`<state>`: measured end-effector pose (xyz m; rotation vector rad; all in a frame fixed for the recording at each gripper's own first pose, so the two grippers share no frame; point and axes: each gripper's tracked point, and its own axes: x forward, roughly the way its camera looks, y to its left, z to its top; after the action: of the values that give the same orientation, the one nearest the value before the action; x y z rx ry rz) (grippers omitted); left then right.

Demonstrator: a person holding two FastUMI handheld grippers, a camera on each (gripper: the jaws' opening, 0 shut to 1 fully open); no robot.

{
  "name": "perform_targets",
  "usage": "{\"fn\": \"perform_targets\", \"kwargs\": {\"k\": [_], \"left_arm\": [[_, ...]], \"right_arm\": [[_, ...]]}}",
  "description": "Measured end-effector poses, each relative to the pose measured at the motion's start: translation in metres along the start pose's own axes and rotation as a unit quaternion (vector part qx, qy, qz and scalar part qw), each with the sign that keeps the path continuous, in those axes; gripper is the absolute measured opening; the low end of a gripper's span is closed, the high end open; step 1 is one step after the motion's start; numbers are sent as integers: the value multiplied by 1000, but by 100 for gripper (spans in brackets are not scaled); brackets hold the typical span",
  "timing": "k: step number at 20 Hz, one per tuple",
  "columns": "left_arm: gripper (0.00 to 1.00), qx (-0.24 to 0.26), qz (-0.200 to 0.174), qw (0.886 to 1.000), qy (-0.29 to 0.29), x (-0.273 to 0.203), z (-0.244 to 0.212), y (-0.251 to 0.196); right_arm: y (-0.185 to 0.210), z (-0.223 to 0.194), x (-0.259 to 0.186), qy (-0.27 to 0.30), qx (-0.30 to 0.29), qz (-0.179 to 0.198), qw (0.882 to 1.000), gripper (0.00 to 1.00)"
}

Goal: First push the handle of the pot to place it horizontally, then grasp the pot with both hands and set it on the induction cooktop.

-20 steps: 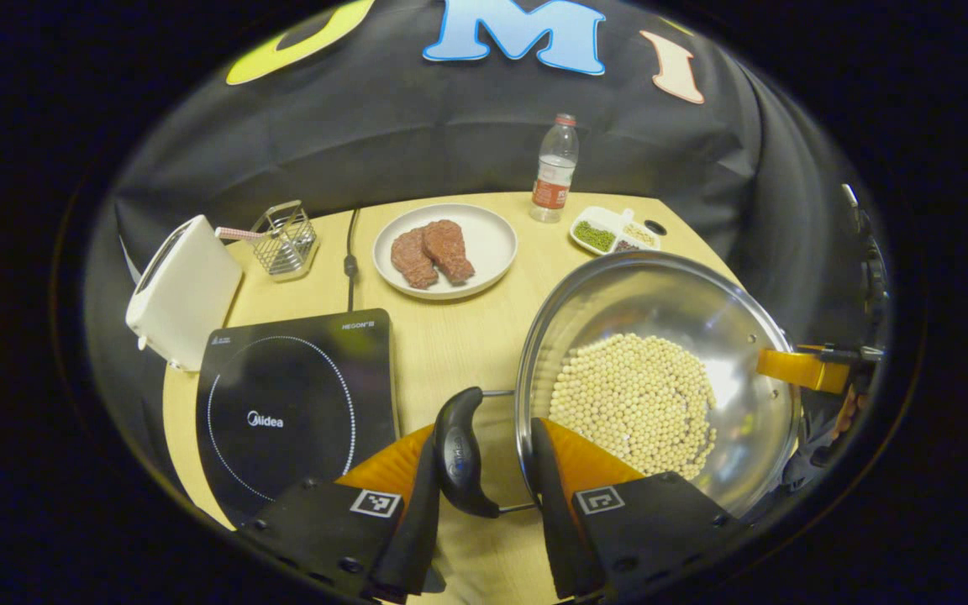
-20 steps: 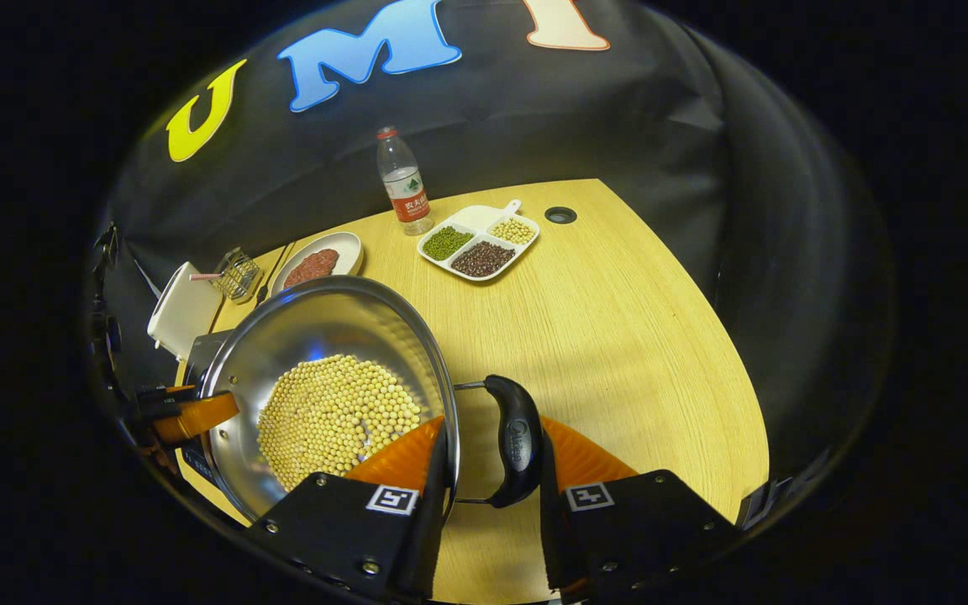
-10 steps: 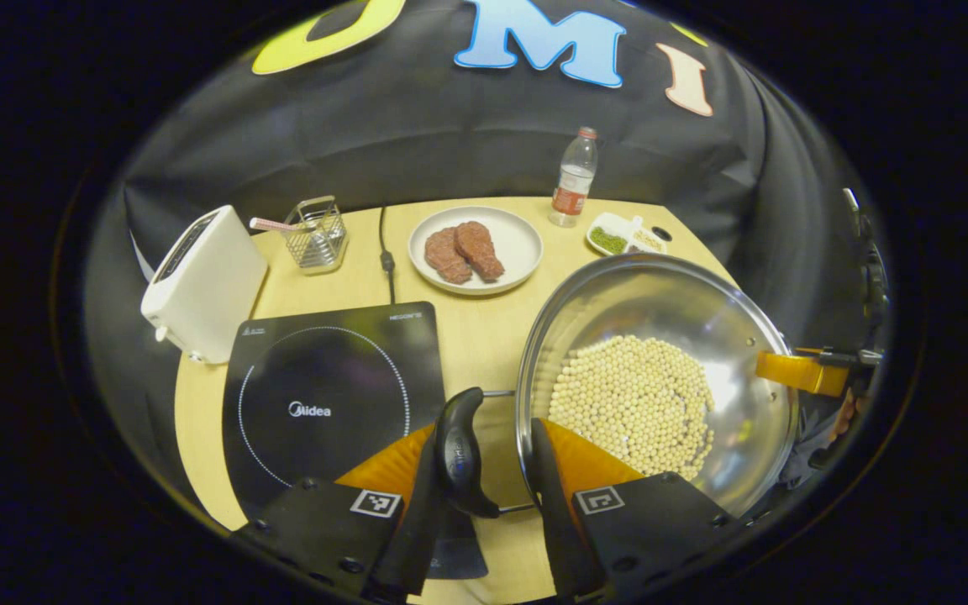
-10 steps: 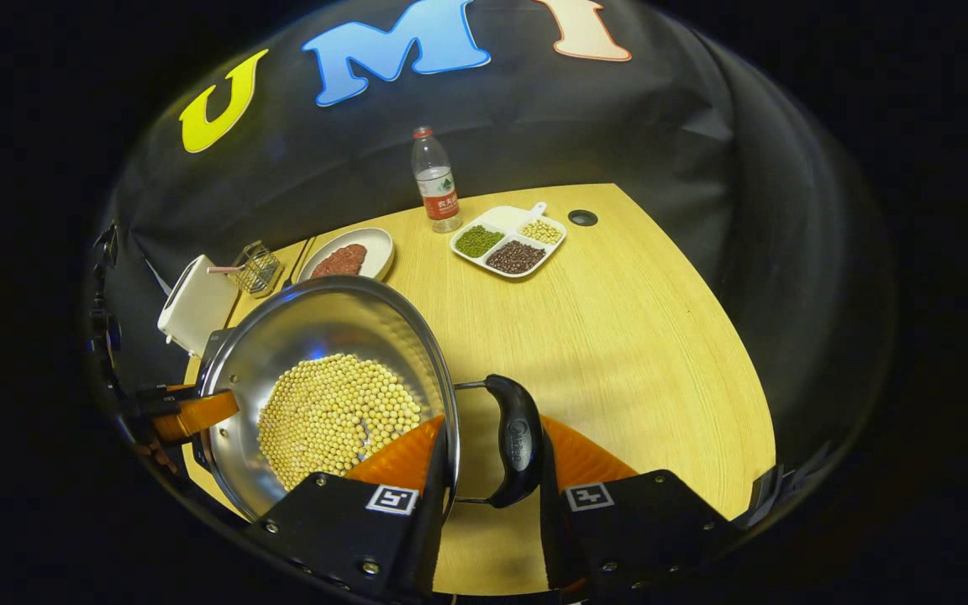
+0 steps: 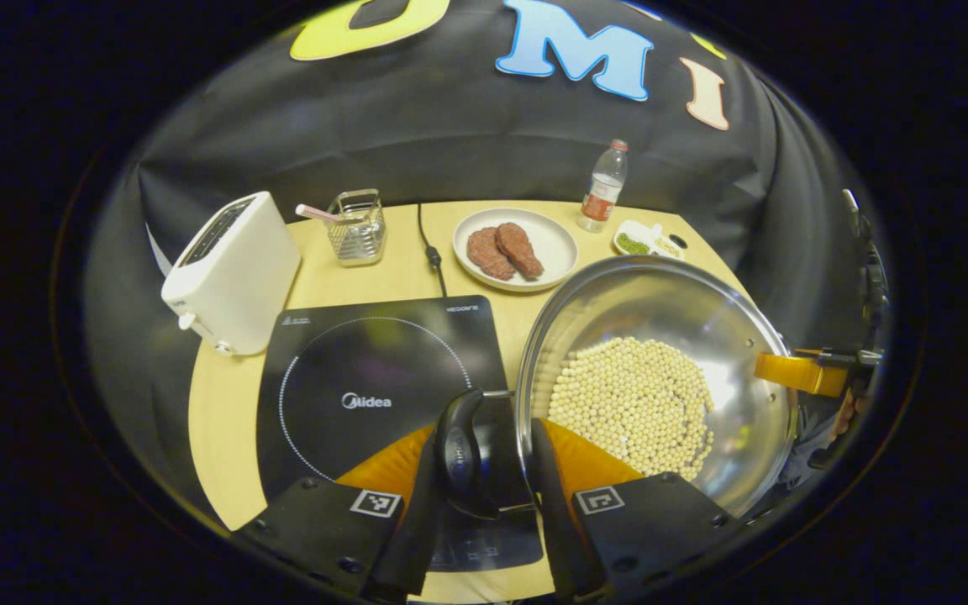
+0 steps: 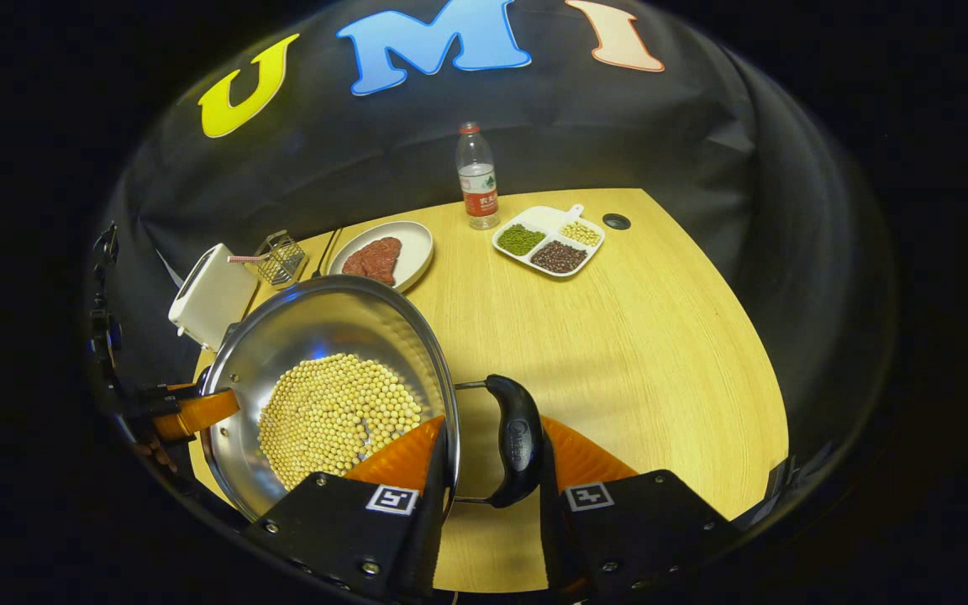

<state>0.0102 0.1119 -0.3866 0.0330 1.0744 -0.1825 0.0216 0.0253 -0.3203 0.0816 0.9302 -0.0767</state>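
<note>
Pot (image 5: pixel 652 378) hangs level, left gripper (image 5: pixel 484 458) and right gripper (image 6: pixel 488 454) each pinching a handle; keep both level, lowering onto cooktop (image 5: pixel 366 370) at left.

- I'm looking at a staged kitchen corner inside a recording booth: black cloth hangs as the wall behind a light wooden table (image 6: pixel 618 336).
- In the left gripper view a black induction cooktop (image 5: pixel 366 378) lies at 9 o'clock, a white toaster (image 5: pixel 228 273) at 10.
- A plate of raw meat (image 5: pixel 515 249), a water bottle (image 5: pixel 602 185) and a divided dish of beans (image 6: pixel 549 239) stand toward 12.
- A wire basket (image 5: pixel 356 227) sits beside the toaster.
</note>
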Motion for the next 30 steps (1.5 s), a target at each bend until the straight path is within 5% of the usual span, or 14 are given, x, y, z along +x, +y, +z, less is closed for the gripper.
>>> {"fn": "perform_targets", "kwargs": {"k": [21, 23, 24, 30], "left_arm": [[58, -20, 45, 999, 7, -17, 2, 155], [64, -21, 46, 999, 8, -16, 3, 169], [58, -19, 47, 999, 8, -15, 5, 178], [58, -4, 52, 999, 8, -13, 14, 212]], "right_arm": [[151, 5, 35, 29, -17, 36, 999, 49], [166, 6, 39, 31, -16, 36, 999, 49], [172, 6, 40, 31, -15, 37, 999, 49], [207, 4, 49, 33, 3, 34, 999, 49]]}}
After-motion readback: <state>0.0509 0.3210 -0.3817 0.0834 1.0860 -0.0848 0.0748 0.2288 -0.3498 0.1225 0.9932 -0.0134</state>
